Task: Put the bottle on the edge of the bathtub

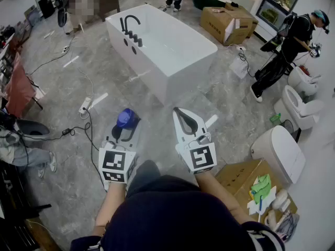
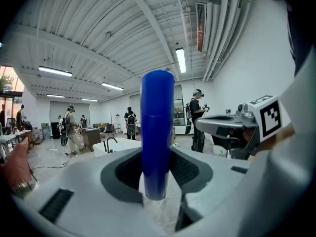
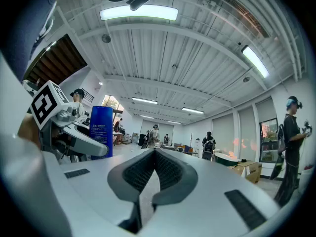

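**Blue bottle point(image 1: 127, 118) clamped in left gripper point(image 1: 127, 125), well short of bathtub point(image 1: 157, 75)**

Hard to read at the base: in the left gripper view, below the blue body point(image 2: 157, 132), only a pale glassy blur between the dark fingers point(image 2: 123, 169). From the head view, little more than a round blue top, the rest hidden by the gripper under it. Tall, straight-sided, deep blue; white print on its side in the right gripper view point(image 3: 101, 130), too small to read. Held upright and off the floor point(image 1: 78, 82), fingers clenched on its lower part.

Just beside it, the right gripper point(image 1: 178, 111), fingers pressed together with nothing between them point(image 3: 154, 152).

Ahead across the floor, well apart from both grippers: the white freestanding bathtub, a black tap point(image 1: 131, 27) at its far-left end. Grey marbled floor, cables point(image 1: 86, 114) trailing over it. Behind the tub, an open cardboard box point(image 1: 227, 22). At the right, white toilets point(image 1: 282, 150) and a person point(image 1: 290, 48) in dark clothes, standing. Overhead in both gripper views, a white ribbed ceiling point(image 3: 168, 58) with strip lights.
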The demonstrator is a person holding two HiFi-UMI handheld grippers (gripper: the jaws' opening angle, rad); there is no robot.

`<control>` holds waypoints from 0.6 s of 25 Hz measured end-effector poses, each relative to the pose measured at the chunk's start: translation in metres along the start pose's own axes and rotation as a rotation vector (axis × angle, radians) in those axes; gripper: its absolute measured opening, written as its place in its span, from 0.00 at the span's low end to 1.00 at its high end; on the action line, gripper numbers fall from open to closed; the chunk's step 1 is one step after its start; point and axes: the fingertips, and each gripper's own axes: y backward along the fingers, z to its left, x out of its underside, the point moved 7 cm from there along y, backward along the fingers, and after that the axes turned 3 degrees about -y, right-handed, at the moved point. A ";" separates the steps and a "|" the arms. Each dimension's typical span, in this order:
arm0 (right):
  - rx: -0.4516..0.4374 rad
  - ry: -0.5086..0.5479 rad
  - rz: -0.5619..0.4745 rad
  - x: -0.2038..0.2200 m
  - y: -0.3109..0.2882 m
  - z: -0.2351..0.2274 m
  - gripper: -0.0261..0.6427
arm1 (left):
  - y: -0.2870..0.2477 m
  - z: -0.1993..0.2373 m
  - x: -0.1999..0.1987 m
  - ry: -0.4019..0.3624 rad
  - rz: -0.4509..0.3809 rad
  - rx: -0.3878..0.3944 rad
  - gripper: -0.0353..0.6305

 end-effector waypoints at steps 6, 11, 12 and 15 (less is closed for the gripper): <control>0.032 -0.003 0.034 0.014 -0.026 -0.026 0.06 | -0.038 0.015 0.003 0.015 -0.011 0.023 0.29; 0.033 -0.011 0.054 0.032 -0.075 -0.054 0.06 | -0.092 0.049 0.009 0.045 -0.007 0.020 0.29; 0.032 -0.008 0.057 0.035 -0.088 -0.061 0.06 | -0.105 0.057 0.010 0.044 -0.007 0.022 0.29; 0.028 -0.002 0.063 0.041 -0.137 -0.082 0.06 | -0.146 0.085 0.006 0.025 -0.011 0.026 0.29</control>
